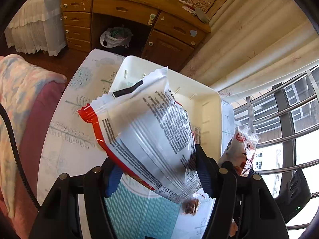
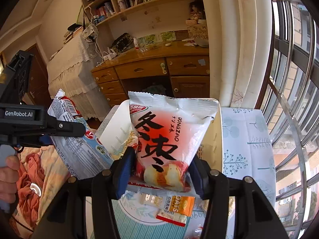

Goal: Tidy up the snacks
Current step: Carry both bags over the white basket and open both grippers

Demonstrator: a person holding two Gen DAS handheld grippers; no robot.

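Tabletop: both tongs (left [image 1: 157,177], right [image 2: 161,171]) clamp snack bags.

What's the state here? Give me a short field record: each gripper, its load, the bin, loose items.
left gripper: shut on white and red snack bag, back side with print facing the camera
right gripper: shut on Dongzao snack bag, held upright
white bin: on the patterned tablecloth, behind both bags
bin contents: some packets visible, count unclear
loose items: orange oats packet on the table below the right gripper
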